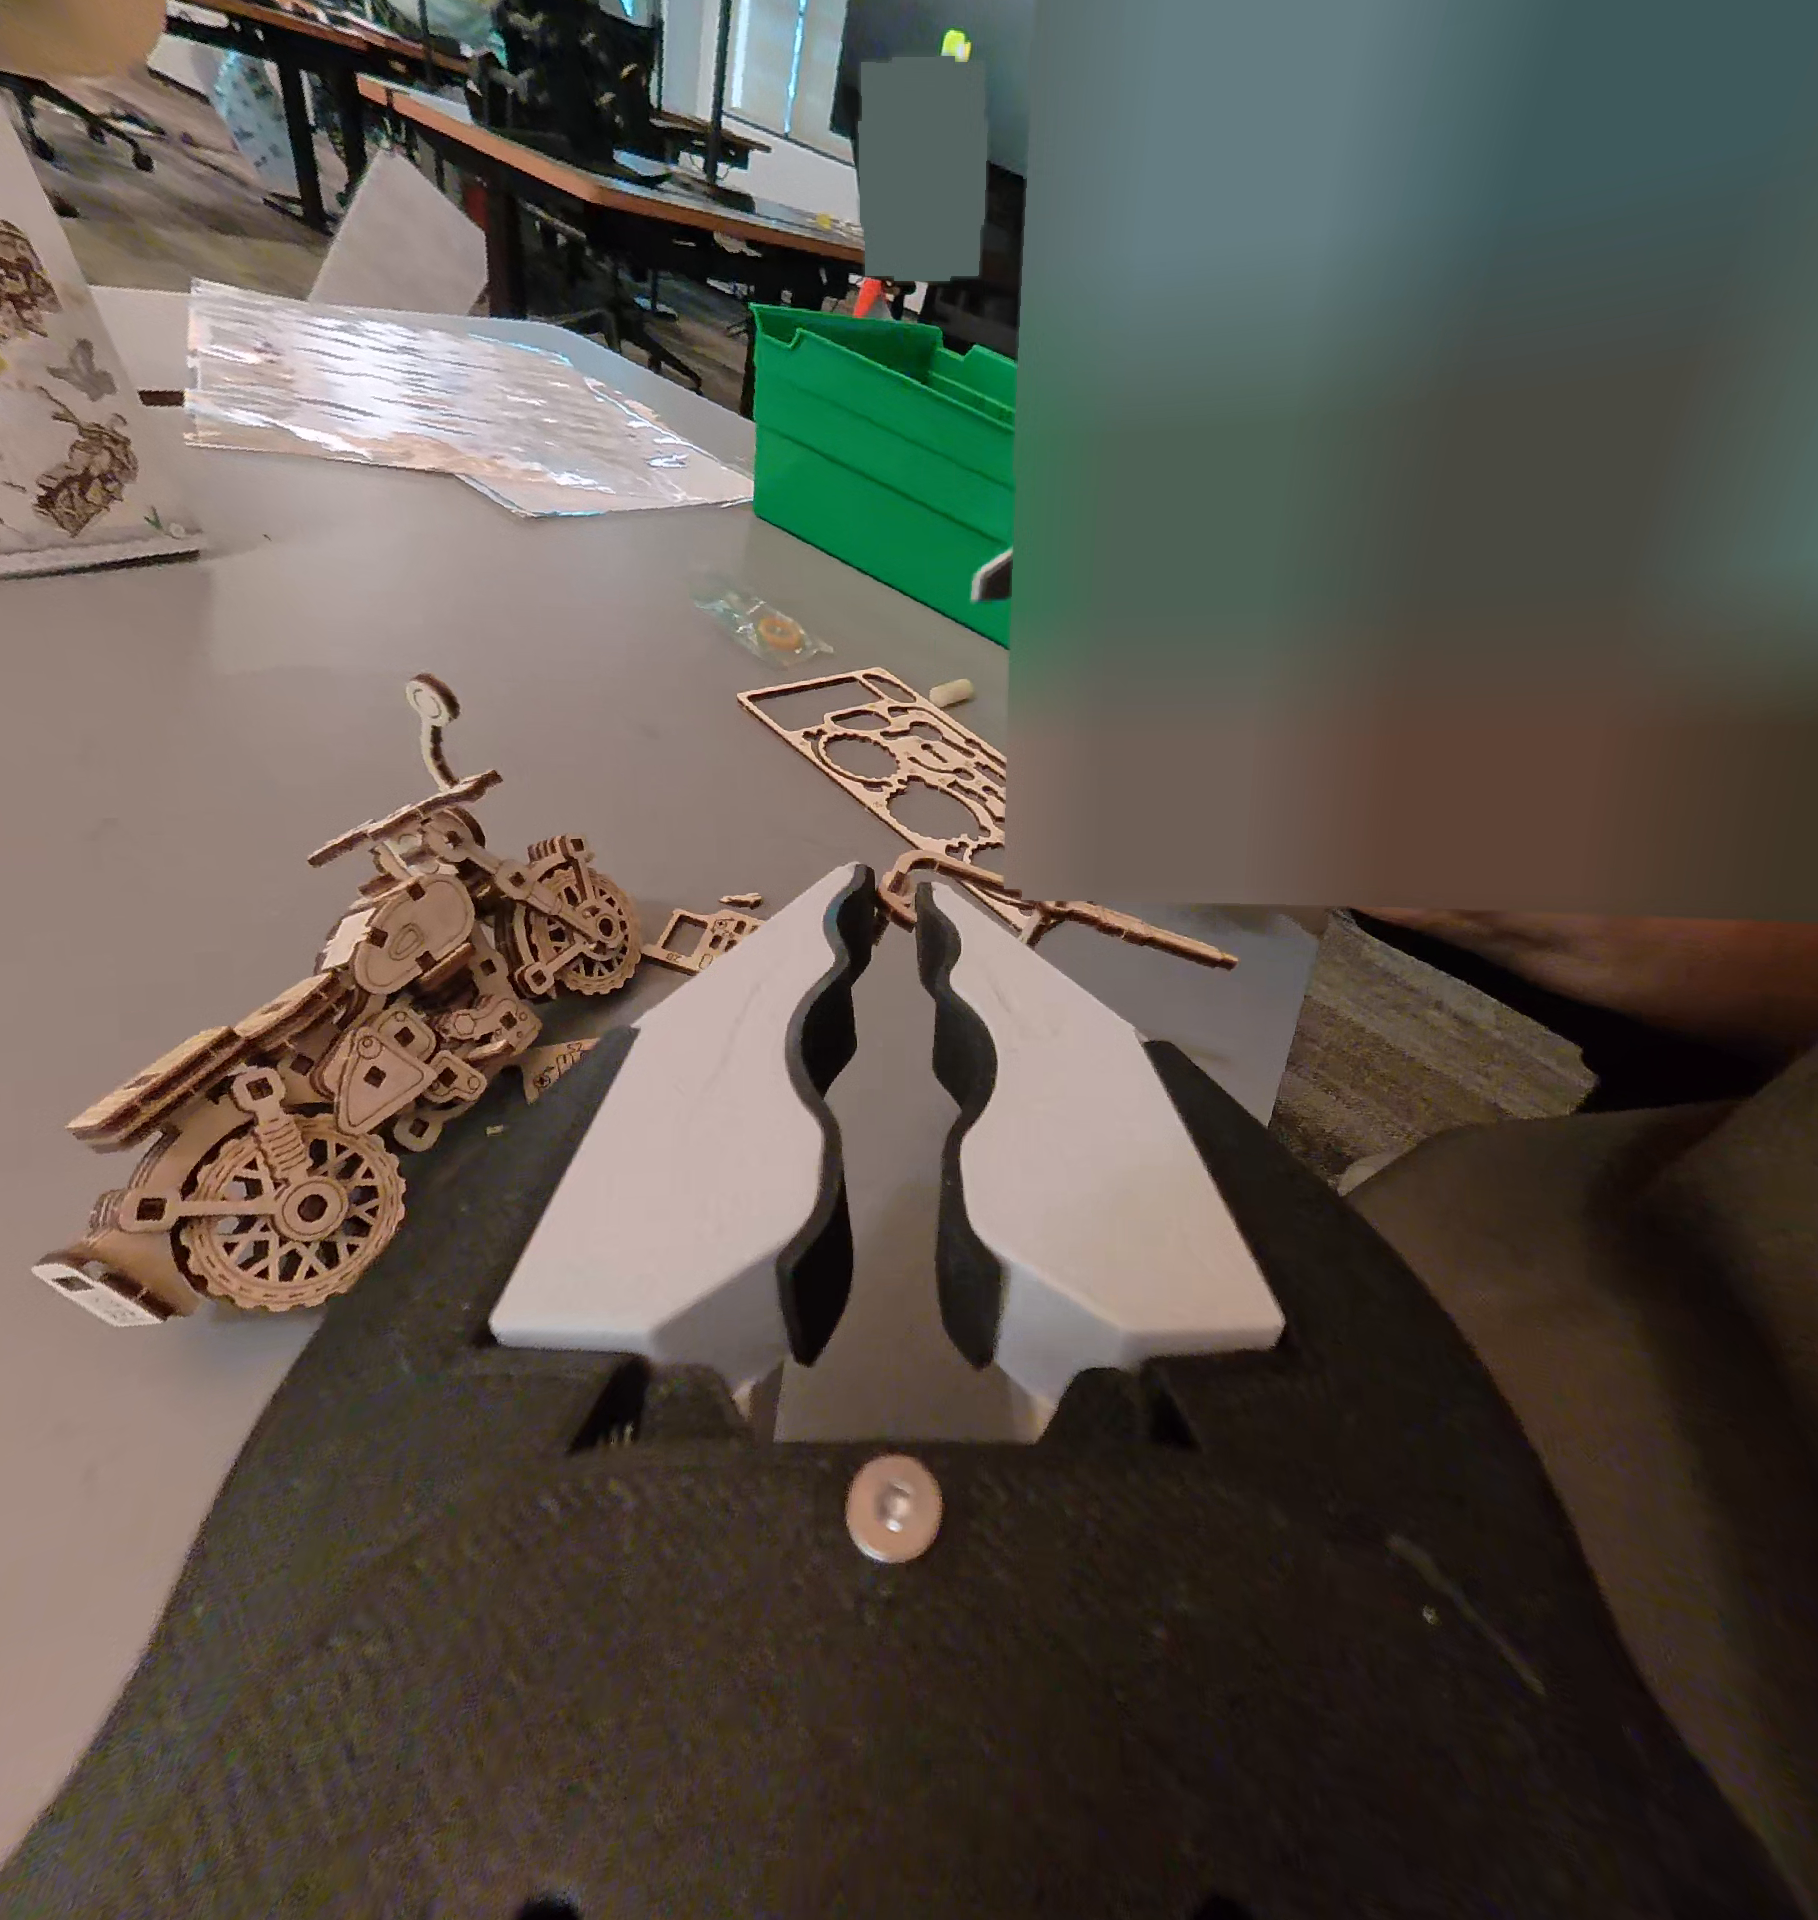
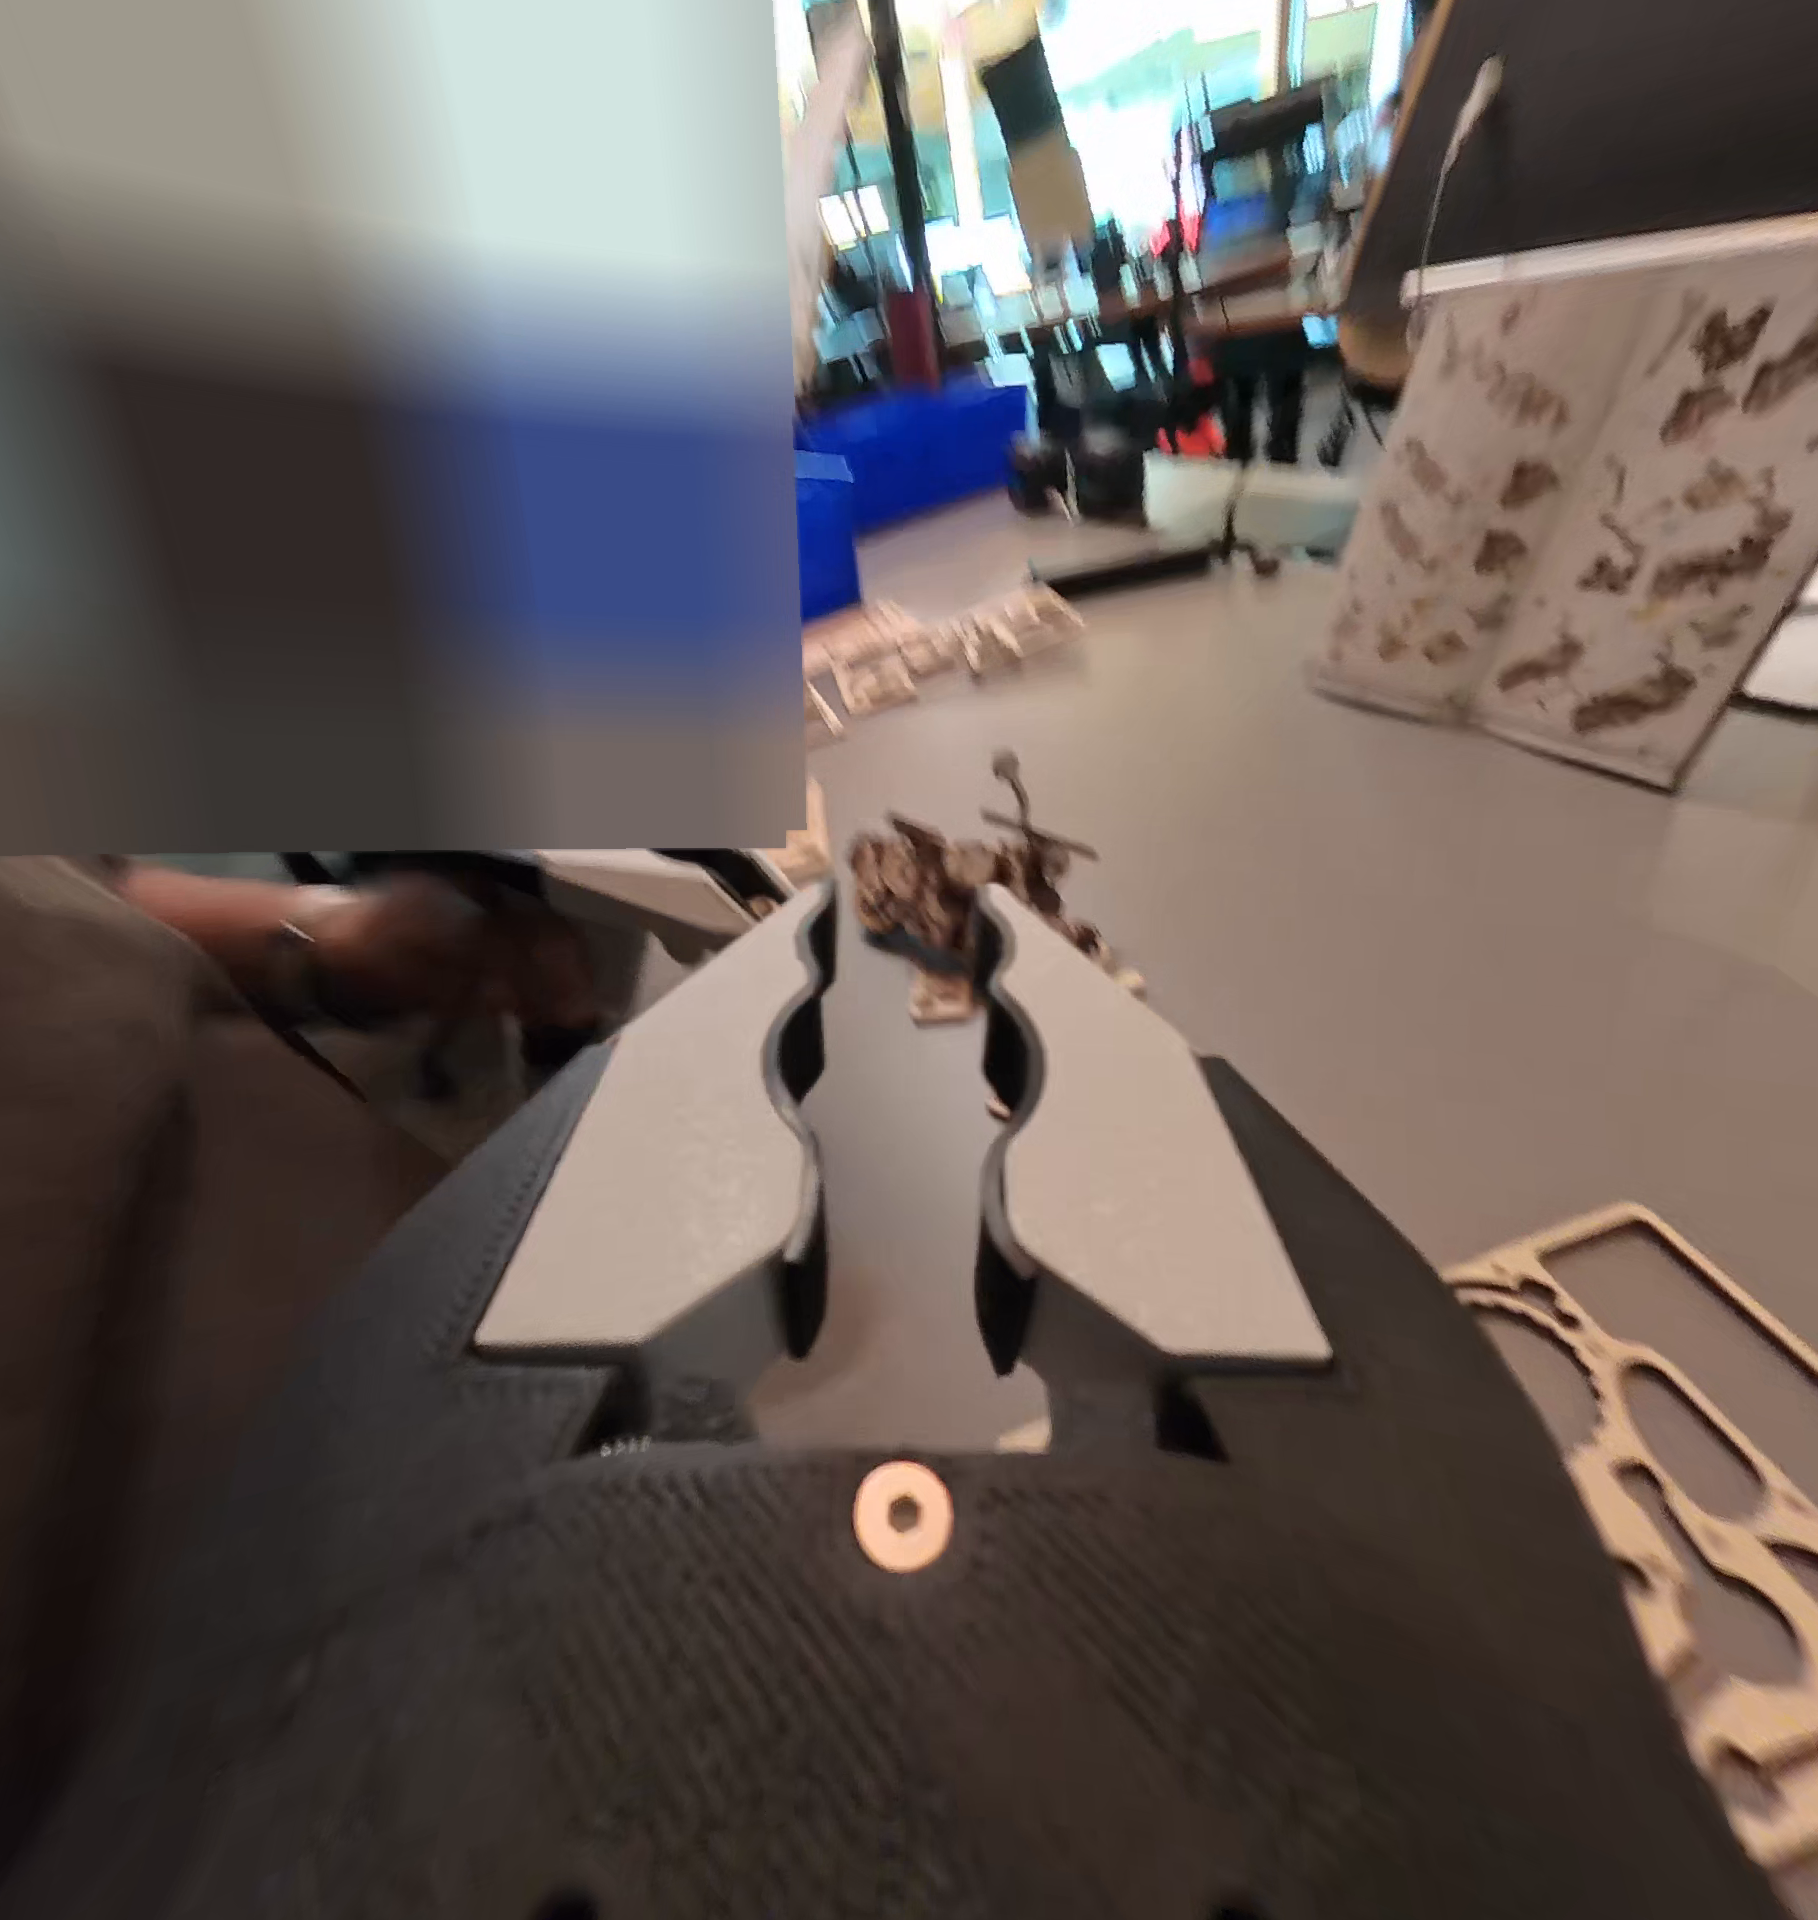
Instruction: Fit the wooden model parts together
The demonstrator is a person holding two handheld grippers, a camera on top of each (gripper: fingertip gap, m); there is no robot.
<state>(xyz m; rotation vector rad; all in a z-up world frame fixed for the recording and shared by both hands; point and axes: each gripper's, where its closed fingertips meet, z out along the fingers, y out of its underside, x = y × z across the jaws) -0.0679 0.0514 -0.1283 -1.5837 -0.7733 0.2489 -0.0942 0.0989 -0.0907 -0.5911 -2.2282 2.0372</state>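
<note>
While the wooden motorcycle model (image 1: 344, 1039) lay tipped on the grey surface (image 1: 209, 727), the left gripper (image 1: 894, 899) hovered just right of it, fingers nearly clenched, empty; the right gripper (image 2: 910, 904) faced it, fingers released

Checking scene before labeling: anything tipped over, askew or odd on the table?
Yes: the wooden motorcycle model lies tipped on its side on the grey table, not standing on its wheels. Loose small wooden pieces lie scattered beside it. Nothing looks broken or spilled.
</note>
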